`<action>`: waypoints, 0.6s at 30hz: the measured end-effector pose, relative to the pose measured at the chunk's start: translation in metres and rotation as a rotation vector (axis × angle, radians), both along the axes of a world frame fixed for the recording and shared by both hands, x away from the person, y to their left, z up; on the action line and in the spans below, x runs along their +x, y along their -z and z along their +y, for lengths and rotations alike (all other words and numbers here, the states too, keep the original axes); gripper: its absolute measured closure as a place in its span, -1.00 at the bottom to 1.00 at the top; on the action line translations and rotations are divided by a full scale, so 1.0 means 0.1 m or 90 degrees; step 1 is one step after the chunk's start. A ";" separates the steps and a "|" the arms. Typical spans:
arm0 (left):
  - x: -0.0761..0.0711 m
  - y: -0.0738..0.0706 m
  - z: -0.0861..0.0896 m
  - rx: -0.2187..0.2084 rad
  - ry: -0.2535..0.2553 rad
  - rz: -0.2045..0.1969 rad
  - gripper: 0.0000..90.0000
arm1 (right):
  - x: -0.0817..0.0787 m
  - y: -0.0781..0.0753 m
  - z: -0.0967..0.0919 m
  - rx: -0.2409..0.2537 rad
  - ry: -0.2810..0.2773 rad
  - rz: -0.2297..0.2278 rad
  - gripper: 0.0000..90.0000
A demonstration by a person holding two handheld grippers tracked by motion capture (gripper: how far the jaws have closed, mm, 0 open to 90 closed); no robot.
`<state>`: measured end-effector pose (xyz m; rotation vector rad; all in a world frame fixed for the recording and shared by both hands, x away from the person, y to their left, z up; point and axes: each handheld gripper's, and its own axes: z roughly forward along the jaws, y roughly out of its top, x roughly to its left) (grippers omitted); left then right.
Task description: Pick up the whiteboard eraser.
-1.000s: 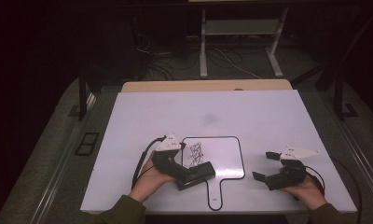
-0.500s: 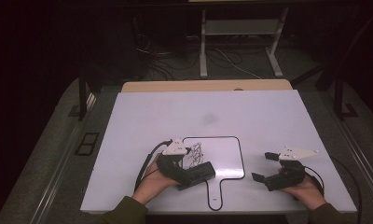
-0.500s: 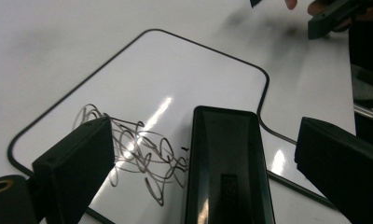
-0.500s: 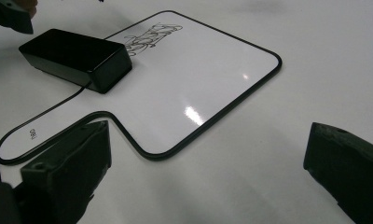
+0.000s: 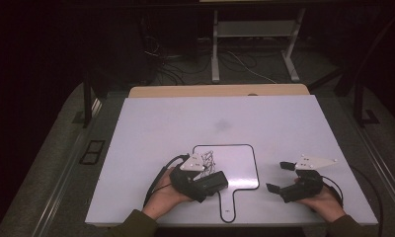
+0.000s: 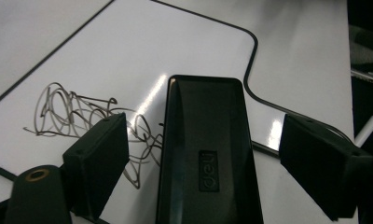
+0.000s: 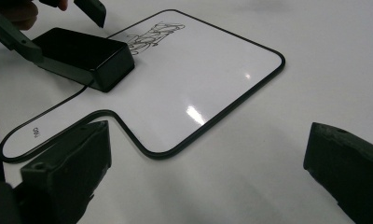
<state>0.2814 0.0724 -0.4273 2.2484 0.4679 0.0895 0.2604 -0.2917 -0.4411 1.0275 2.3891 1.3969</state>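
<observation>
black eraser [image 6: 205, 154] on whiteboard [image 5: 235, 163], beside scribble [image 6: 82, 112]; left gripper [image 6: 203, 163] jaws closing around eraser, not touching; right gripper [image 5: 277, 177] apart.

A white table [image 5: 151, 123] carries the things; a wooden strip [image 5: 215, 91] shows along its far edge; near the person's side lies a small whiteboard [image 5: 235, 163] with a black rim and a short handle, flat on the tabletop; a black eraser [image 6: 205, 154] rests on the whiteboard, beside a scribble [image 6: 72, 112] of dark pen lines.
</observation>
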 end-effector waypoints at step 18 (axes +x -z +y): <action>-0.03 0.08 -0.04 0.079 0.011 0.006 -0.33 | 0.00 0.00 0.00 0.000 0.000 0.003 -1.00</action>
